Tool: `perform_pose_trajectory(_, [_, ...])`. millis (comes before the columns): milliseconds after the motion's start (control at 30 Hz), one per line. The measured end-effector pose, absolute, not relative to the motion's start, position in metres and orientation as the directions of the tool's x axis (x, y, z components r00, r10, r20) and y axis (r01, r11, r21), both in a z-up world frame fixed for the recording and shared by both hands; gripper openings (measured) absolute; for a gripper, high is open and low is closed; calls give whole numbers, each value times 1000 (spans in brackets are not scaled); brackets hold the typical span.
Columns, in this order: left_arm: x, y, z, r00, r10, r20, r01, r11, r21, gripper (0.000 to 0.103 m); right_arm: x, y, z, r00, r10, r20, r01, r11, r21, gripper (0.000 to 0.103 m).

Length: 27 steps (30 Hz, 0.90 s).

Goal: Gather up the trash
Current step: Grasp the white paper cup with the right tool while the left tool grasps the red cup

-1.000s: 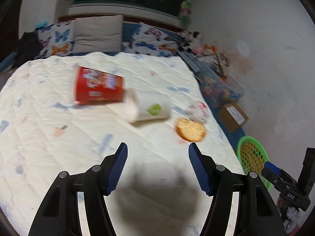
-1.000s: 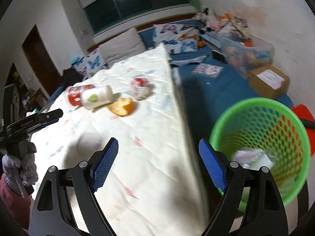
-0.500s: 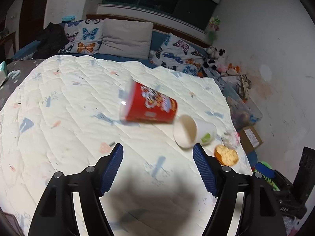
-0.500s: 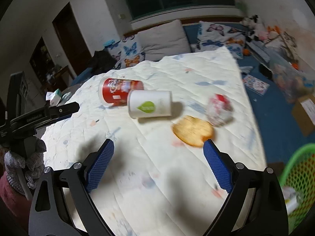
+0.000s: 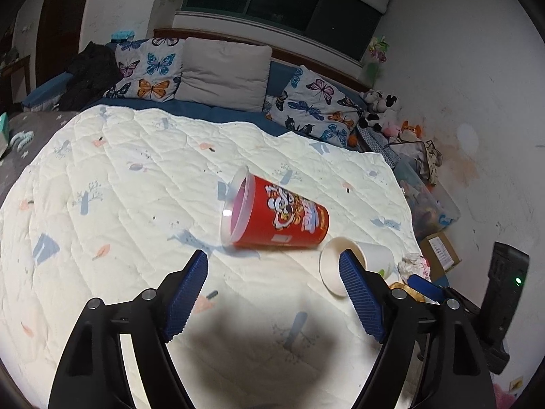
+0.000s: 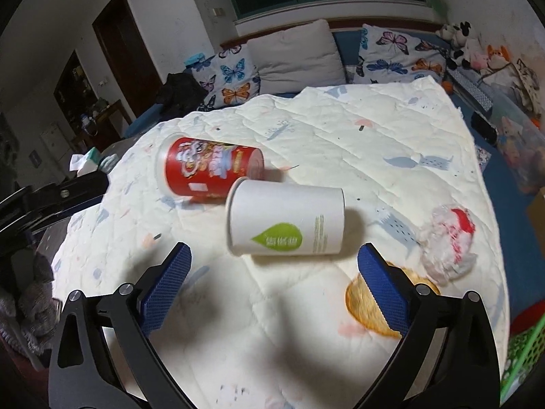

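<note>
A: Start at the tongs; what are they doing?

B: The left gripper (image 5: 272,272) is released, nothing between its blue pads; its jaws have just been widening, and they frame the mouth end of the red cup (image 5: 277,216), which lies on its side near the middle of the quilt (image 5: 119,177); the right gripper (image 6: 274,266) is released too, spread about as wide as it goes after just opening further, also empty.

A: And the right one is aimed at?

B: The white paper cup (image 6: 286,218), on its side directly ahead of the gap, its rim end touching or nearly touching the red cup (image 6: 209,168) behind it; I judge the wide spread is meant to take the cup across its body.

A: What else counts as trash?

B: A crumpled red-and-white wrapper (image 6: 448,247) near the quilt's right edge; an orange-brown round piece (image 6: 369,301), partly hidden behind the right pad, close to the near right corner; both apart from the cups.

A: Where does it all go?

B: Presumably the green basket (image 6: 521,347), off the bed past that right corner, only a sliver showing; the trash sits on that side of the quilt, so carries should be short.

A: Risk?

B: The cups lie on their sides on soft bedding; a nudge could roll them.
</note>
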<state>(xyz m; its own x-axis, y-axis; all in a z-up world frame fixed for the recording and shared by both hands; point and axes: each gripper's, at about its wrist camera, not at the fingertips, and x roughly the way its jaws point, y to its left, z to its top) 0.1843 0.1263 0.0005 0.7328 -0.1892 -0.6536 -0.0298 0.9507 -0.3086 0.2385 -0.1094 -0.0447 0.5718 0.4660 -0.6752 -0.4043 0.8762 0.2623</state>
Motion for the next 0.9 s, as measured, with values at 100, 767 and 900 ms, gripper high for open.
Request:
perform_pose_trajectory(100, [192, 128, 1, 735, -189, -651, -16, 955, -296, 78, 249, -107, -51, 553, 474, -685, -398, 873, 282, 98])
perform_pose_trajectory(767, [260, 137, -31, 684, -276, -675, 61, 944, -324, 78, 273, -95, -70, 489, 474, -732, -397, 869, 297, 86])
perform_pose_trajectory(900, [268, 139, -38, 678, -302, -670, 72, 935, -349, 71, 262, -101, -62, 505, 482, -716, -403, 865, 298, 86])
